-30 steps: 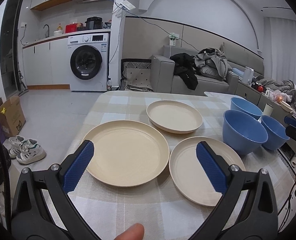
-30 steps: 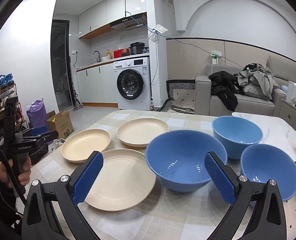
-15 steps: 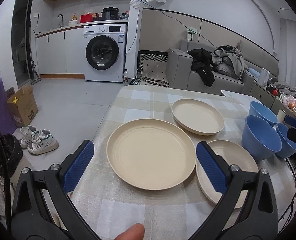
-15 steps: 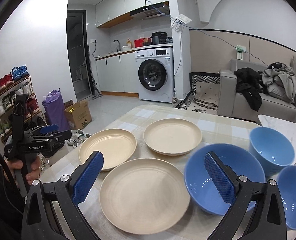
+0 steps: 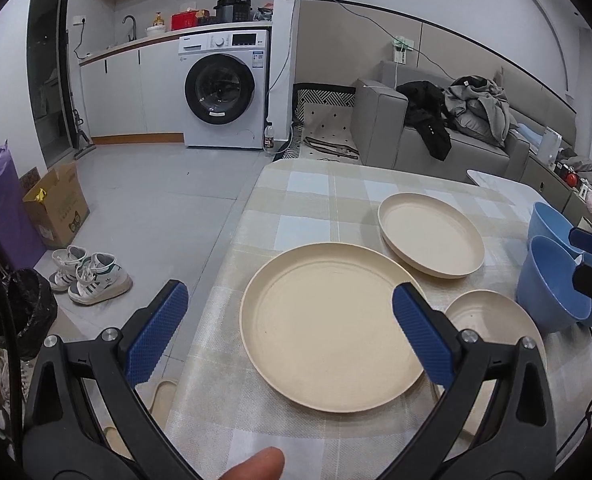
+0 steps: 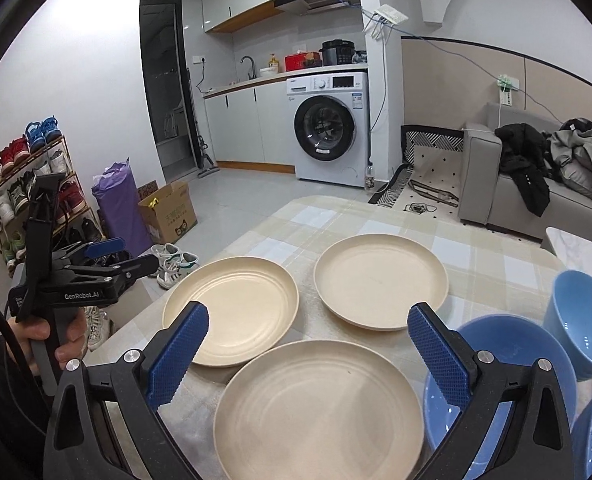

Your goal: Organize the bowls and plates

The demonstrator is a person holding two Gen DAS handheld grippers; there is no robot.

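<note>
Three cream plates lie on the checked tablecloth (image 5: 308,200): a large plate (image 5: 328,324) near the left edge, a far plate (image 5: 430,240), and a near right plate (image 5: 492,320). Blue bowls (image 5: 552,280) stand at the right. My left gripper (image 5: 288,320) is open above the large plate's left part, its left finger past the table edge. In the right wrist view, my right gripper (image 6: 308,340) is open above the near plate (image 6: 320,408), with the large plate (image 6: 232,308) at left, the far plate (image 6: 380,280) behind, and three blue bowls (image 6: 496,360) at right.
The table's left edge (image 5: 232,264) drops to a grey floor with sneakers (image 5: 92,276), a cardboard box (image 5: 56,208) and a purple bag (image 6: 120,200). A washing machine (image 6: 328,136) and a sofa (image 5: 436,136) with clothes stand behind. A hand (image 6: 56,344) holds the left gripper (image 6: 128,258).
Both grippers have shifted left, still open. The left one moved from between two plates to the large plate's left side. The right one moved from over the bowls to over the near plate.
</note>
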